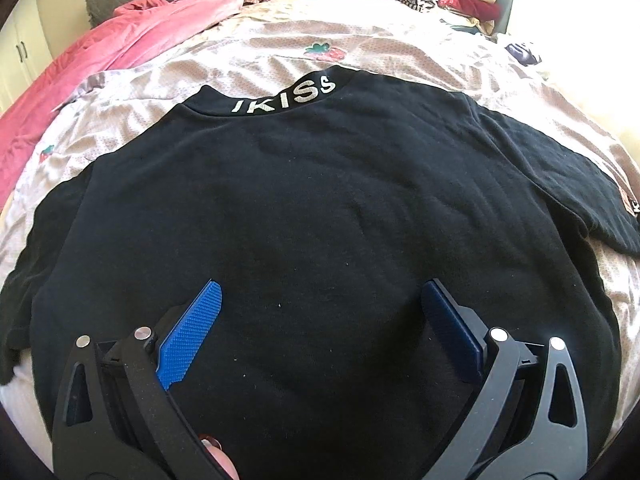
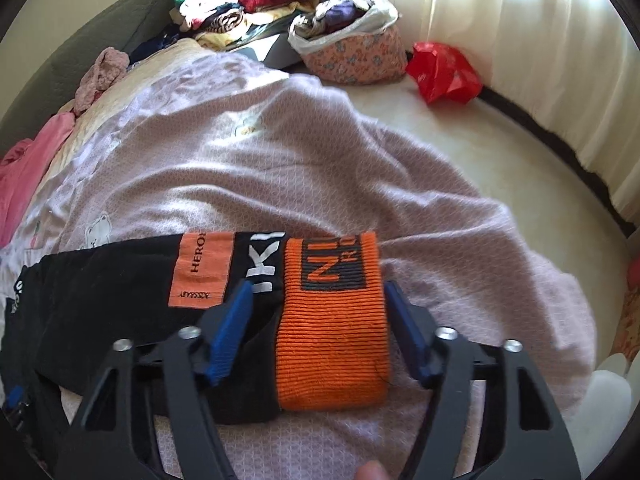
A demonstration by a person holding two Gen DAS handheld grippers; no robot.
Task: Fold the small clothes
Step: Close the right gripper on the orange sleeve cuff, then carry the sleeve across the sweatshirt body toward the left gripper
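Black sweatshirt (image 1: 320, 208) lies spread flat on the bed, on a pale patterned sheet (image 1: 280, 52), with its collar away from me and white letters reading "IKISS" along the neckband (image 1: 280, 98). My left tool (image 1: 320, 300) hangs over the lower part of the sweatshirt's body, its blue pads (image 1: 192, 332) spread wide with nothing between them; I cannot tell whether the tips touch the cloth. One sleeve runs out to the right across the sheet.

In the right wrist view, that sleeve (image 2: 120, 296) lies flat across the sheet (image 2: 320, 168), ending in an orange ribbed cuff (image 2: 334, 328) with dark lettering. An orange patch (image 2: 202, 268) sits on the sleeve just beside white letters. My right tool (image 2: 318, 292) is spread too, with one blue pad (image 2: 232, 332) over the black part of the sleeve and the other just past the cuff's outer edge, so the cuff lies between them. The pads are not pressed onto it.

Further up the bed, a pink garment (image 1: 100, 52) lies along the left side. A heap of mixed clothes (image 2: 244, 4) sits at the far end, with a flowered bag (image 2: 356, 52) and a red plastic bag (image 2: 444, 72) near it.
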